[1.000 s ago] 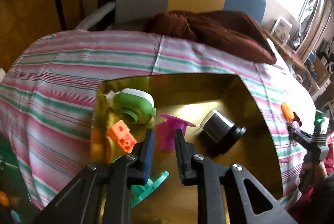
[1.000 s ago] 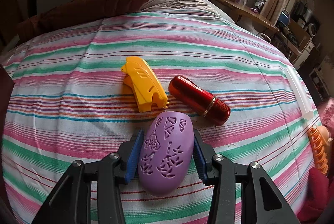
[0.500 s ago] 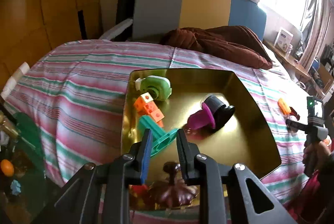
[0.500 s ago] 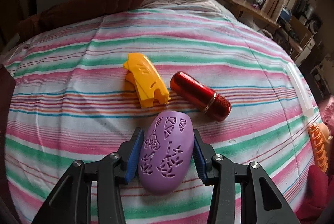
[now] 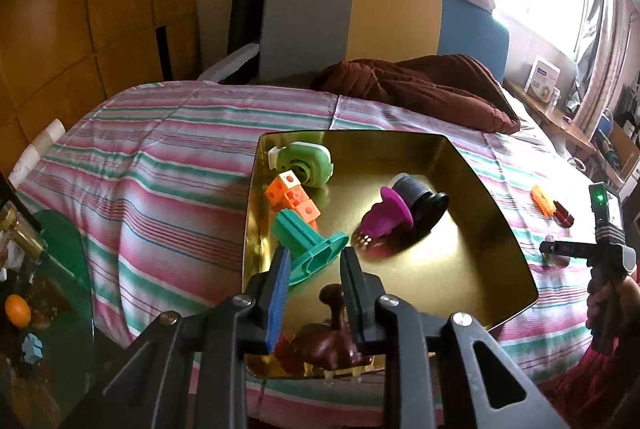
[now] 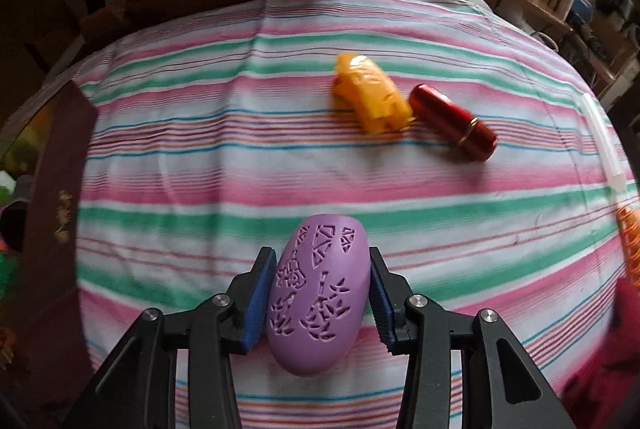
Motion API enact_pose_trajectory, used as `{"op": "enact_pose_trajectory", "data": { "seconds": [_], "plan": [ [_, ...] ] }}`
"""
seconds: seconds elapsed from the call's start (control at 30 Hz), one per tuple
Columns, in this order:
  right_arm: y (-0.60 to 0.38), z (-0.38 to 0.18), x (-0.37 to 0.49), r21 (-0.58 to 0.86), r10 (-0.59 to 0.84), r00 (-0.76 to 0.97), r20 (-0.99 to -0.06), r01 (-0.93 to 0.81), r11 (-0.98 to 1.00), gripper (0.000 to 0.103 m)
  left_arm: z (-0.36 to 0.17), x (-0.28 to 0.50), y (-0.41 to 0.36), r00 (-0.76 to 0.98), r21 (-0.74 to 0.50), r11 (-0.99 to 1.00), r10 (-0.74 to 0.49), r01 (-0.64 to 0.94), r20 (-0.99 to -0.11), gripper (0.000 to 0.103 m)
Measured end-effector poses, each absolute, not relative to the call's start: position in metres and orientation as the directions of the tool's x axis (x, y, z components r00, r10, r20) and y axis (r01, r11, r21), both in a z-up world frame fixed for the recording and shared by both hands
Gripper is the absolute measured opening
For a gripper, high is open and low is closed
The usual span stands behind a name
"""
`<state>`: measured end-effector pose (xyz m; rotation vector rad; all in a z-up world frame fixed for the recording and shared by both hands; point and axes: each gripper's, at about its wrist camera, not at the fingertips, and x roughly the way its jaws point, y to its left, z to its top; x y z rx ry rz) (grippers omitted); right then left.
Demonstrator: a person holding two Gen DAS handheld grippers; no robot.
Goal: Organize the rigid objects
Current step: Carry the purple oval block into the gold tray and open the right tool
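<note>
Two tongs in use. Right gripper (image 6: 318,299): clamped on the purple oval shell (image 6: 318,293), held above the striped bedspread (image 6: 200,165); the smooth curved sides could squirt free if squeezed off-centre. Left gripper (image 5: 314,293): jaws apart, empty, over the near edge of the gold tray (image 5: 460,269). Yellow piece (image 6: 372,97) and red cylinder (image 6: 454,123) lie at about one o'clock of the right tongs, well apart from them, touching each other.
</note>
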<state>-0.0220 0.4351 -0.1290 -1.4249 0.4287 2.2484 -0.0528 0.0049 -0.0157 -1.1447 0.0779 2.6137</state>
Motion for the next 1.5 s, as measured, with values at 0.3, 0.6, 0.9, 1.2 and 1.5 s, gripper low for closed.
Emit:
{"op": "enact_pose_trajectory", "data": {
  "seconds": [0.3, 0.6, 0.9, 1.2, 1.5],
  "plan": [
    [0.404, -0.116, -0.012, 0.129, 0.141, -0.464, -0.875, -0.504, -0.854, 0.045, -0.024, -0.050, -0.002, -0.634, -0.063, -0.961, 0.226, -0.269, -0.740, 0.026],
    [0.391, -0.092, -0.005, 0.199, 0.110, -0.544, -0.832, -0.477, -0.856, 0.045, -0.027, -0.049, -0.004, -0.626, -0.067, -0.961, 0.228, -0.270, -0.746, 0.026],
    [0.337, -0.033, -0.009, 0.271, 0.027, -0.689, -0.724, -0.321, -0.908, 0.045, -0.030, -0.050, -0.014, -0.623, -0.074, -0.966, 0.217, -0.247, -0.751, 0.026],
    [0.248, -0.023, -0.045, 0.312, -0.155, -0.683, -0.714, -0.112, -0.943, 0.045, -0.024, -0.051, -0.031, -0.647, -0.068, -0.977, 0.186, -0.203, -0.740, 0.026],
    [0.169, -0.066, -0.086, 0.305, -0.239, -0.550, -0.800, -0.030, -0.952, 0.045, -0.021, -0.050, -0.038, -0.659, -0.061, -0.979, 0.176, -0.193, -0.731, 0.026]
  ]
}}
